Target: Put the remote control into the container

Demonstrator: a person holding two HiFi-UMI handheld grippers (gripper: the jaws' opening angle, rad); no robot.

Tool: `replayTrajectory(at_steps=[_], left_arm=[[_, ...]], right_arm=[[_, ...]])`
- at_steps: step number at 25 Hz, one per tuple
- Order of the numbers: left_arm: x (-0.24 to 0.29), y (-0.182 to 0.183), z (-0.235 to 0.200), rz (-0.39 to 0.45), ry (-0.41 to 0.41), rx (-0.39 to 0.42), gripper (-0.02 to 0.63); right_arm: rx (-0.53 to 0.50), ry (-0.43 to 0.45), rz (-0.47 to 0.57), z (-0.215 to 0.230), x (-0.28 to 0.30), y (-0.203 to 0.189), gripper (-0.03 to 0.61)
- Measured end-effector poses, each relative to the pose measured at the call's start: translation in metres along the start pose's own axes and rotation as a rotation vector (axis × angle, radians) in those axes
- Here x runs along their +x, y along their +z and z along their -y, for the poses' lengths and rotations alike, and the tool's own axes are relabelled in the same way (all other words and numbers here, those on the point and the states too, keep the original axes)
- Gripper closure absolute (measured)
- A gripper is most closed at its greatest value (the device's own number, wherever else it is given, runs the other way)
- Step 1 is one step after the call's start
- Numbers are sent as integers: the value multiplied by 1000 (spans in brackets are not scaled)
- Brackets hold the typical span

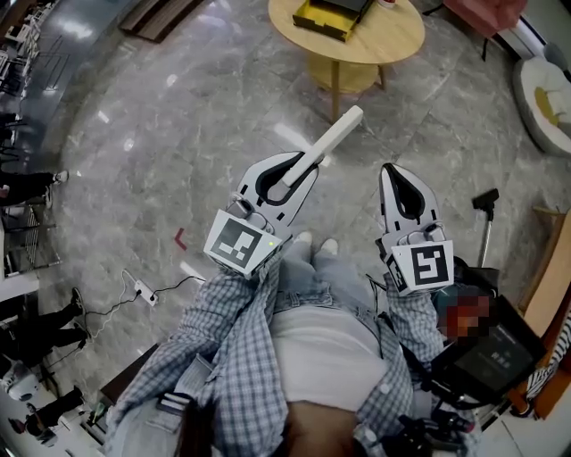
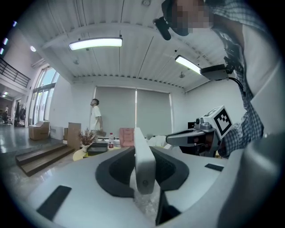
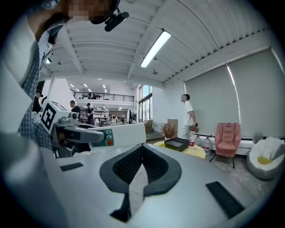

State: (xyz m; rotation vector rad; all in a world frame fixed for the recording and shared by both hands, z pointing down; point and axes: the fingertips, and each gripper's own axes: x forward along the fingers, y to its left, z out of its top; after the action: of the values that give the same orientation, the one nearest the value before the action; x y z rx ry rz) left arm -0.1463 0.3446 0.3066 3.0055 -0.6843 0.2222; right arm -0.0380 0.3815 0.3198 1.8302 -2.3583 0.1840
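Observation:
My left gripper point(image 1: 306, 162) is shut on a long white remote control point(image 1: 326, 141), which sticks out past the jaws toward the round wooden table point(image 1: 397, 40). In the left gripper view the remote point(image 2: 144, 165) stands edge-on between the dark pads. On the table lies the container point(image 1: 332, 16), a yellow tray with a black inside; it also shows in the right gripper view as a dark tray point(image 3: 177, 143). My right gripper point(image 1: 393, 170) hangs beside the left one, its jaws closed together with nothing in them. Both grippers are held over the floor, short of the table.
A pink armchair point(image 3: 227, 138) and a white beanbag seat point(image 1: 544, 98) stand right of the table. A person point(image 3: 189, 113) stands behind it, with bottles point(image 3: 192, 141) on it. A power strip point(image 1: 143, 292) lies on the marble floor at left. Wooden steps point(image 2: 40, 158) are far left.

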Motion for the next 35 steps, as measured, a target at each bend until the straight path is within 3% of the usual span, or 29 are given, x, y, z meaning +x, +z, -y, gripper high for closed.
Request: replayTrajectory(at_steps=[17,25,35], left_arm=[[-9,-1,32,23,40,3,520],[6,-3,23,40,26,-21,518],[39,3,-28,43,13,-46,520]], right_arm=[[-7,-24,38,9,-37,-5,572],[-25,-34,21,20,-30,-5,572],[-33,-63,7,42,16,9,572]])
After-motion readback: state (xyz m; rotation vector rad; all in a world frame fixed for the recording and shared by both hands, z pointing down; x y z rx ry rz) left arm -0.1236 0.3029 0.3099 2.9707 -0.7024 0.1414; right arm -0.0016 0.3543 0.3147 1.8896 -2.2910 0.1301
